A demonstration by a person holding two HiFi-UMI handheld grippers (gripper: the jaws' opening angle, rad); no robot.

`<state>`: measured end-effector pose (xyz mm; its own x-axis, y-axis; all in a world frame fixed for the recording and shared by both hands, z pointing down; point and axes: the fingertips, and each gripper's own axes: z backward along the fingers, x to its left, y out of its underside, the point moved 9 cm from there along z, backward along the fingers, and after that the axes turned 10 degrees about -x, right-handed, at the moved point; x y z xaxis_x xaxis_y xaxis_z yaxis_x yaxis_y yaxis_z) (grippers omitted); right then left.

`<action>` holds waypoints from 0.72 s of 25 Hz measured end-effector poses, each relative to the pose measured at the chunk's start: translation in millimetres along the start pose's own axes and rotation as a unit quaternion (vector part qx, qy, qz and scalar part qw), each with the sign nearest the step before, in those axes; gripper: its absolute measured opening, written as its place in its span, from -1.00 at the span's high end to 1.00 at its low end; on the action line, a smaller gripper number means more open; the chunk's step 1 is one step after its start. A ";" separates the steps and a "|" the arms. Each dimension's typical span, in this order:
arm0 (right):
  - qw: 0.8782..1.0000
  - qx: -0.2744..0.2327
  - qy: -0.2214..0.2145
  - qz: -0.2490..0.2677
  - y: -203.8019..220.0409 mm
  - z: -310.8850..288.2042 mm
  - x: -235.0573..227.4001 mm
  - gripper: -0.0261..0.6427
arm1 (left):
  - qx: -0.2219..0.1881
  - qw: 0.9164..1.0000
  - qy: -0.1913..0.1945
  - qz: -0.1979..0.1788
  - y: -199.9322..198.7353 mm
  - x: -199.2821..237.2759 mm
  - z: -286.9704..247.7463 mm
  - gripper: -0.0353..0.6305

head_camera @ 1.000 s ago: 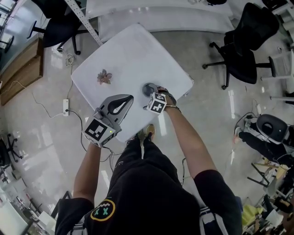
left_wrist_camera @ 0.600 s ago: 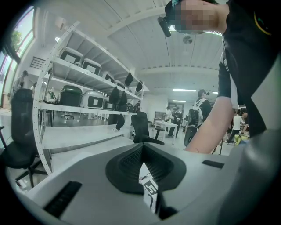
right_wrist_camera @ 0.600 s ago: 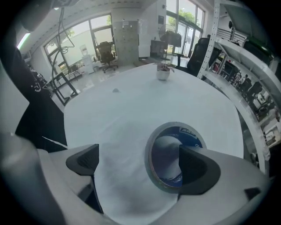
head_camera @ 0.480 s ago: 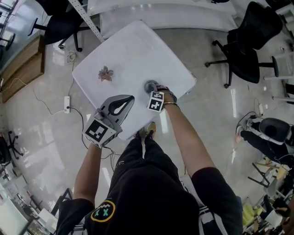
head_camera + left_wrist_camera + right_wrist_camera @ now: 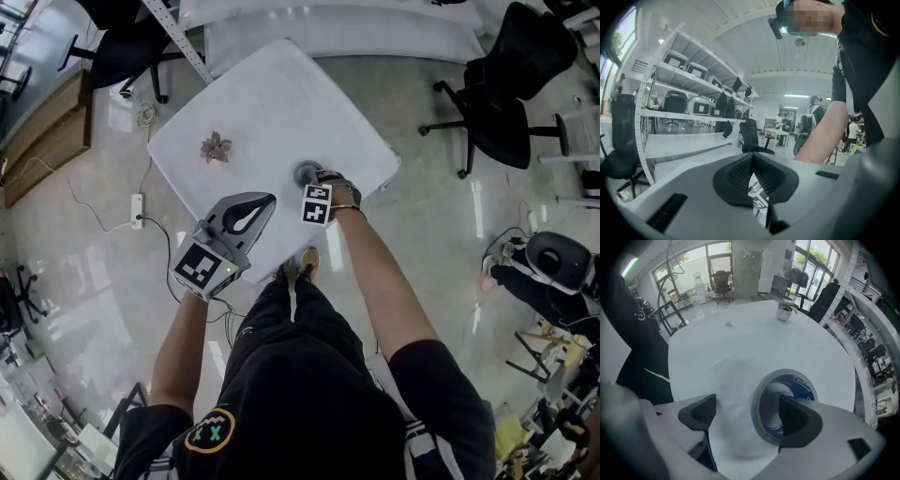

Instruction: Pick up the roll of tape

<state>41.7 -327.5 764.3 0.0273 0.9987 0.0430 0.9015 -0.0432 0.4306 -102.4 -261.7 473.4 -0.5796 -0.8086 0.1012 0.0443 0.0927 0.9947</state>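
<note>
A roll of tape (image 5: 799, 382) with a blue inner face lies flat on the white table (image 5: 262, 103), near its right corner; in the head view the tape roll (image 5: 304, 173) shows grey. My right gripper (image 5: 747, 414) points steeply down over it. One pad (image 5: 799, 416) sits inside the roll's hole, the other pad (image 5: 699, 412) stands outside, apart from the roll. Its jaws have just been closing, with the roll's near wall between them, and are still open. The right gripper (image 5: 313, 181) is partly hidden by its marker cube. My left gripper (image 5: 266, 200) hovers over the table's near edge, shut and empty (image 5: 751, 158).
A small dried flower (image 5: 216, 148) lies on the table's left part; in the right gripper view it is a little plant (image 5: 786, 310) at the far edge. Black office chairs (image 5: 511, 84) stand on the floor to the right and back left. Shelving runs along the back.
The right gripper has sunk a little onto the roll and rolled slightly. The left gripper has kept its place.
</note>
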 end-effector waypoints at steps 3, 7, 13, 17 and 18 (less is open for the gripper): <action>1.000 0.006 -0.009 0.024 -3.2 1.2 4.1 -0.20 | 0.001 1.000 0.004 -0.006 -0.9 -0.6 2.5 0.85; 0.998 0.017 -0.019 0.063 -6.1 1.7 14.0 0.11 | -0.002 1.000 -0.001 -0.003 -4.8 -5.0 4.5 0.85; 0.991 0.048 0.010 0.127 -2.7 -1.0 19.2 0.70 | -0.009 1.000 -0.014 0.006 -14.8 -12.2 2.1 0.85; 0.994 0.036 0.011 0.104 -4.0 1.2 22.2 0.71 | -0.004 1.000 0.001 -0.016 -9.4 -16.0 7.7 0.85; 0.996 0.026 0.014 0.088 -5.1 2.8 21.6 0.72 | -0.002 1.000 0.006 -0.023 -7.6 -16.2 9.3 0.85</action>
<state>38.9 -305.6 760.4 0.1764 0.9745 0.1385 0.9047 -0.2159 0.3673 -100.9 -243.9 464.1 -0.5716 -0.8186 0.0562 0.0214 0.0536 0.9983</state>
